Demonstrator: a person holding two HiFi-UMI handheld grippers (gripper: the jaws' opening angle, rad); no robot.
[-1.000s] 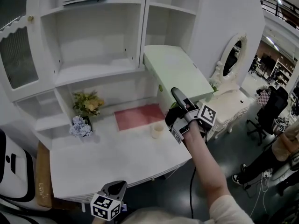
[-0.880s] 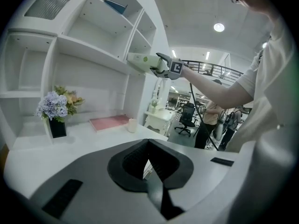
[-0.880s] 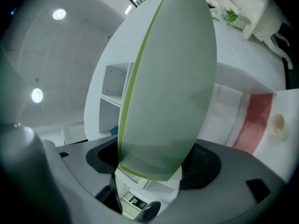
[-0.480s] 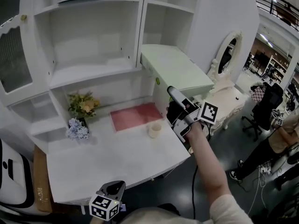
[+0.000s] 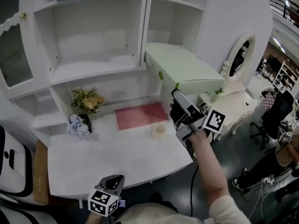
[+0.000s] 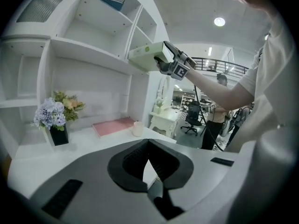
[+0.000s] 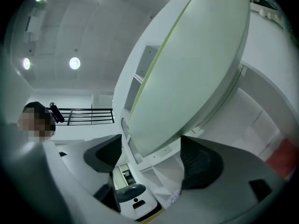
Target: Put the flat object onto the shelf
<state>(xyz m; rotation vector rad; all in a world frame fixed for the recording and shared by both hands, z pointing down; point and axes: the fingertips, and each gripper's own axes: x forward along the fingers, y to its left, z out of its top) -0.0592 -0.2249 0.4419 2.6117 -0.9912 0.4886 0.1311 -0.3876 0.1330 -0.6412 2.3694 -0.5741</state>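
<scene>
A tall white shelving unit [image 5: 93, 69] fills the wall, and below it a white counter [image 5: 117, 155] juts out towards the person. The flat object, a broad pale green flat box [image 5: 182, 69], lies in the right-hand bay of the unit. Its far end sits in beside the upright divider and its near end sticks well out past the shelf's front edge, above the counter's right corner. On the counter, against the back, lies a pink rectangular mat [image 5: 140, 115].

The right hand-held gripper [image 5: 180, 112] is raised at the box's near end. Its jaws have just been opening and now stand spread, with the end of the box between them and, from what I can see, neither pad pressing on it: released. The left hand-held gripper [image 5: 114, 181] hangs low at the counter's front edge, well apart from everything. Its jaws are clenched tip to tip on nothing.

At the counter's left stands a bunch of yellow and pale blue flowers in a small black vase [image 5: 84, 113]. A small cream cup [image 5: 158, 131] stands just in front of the mat's right corner.
</scene>
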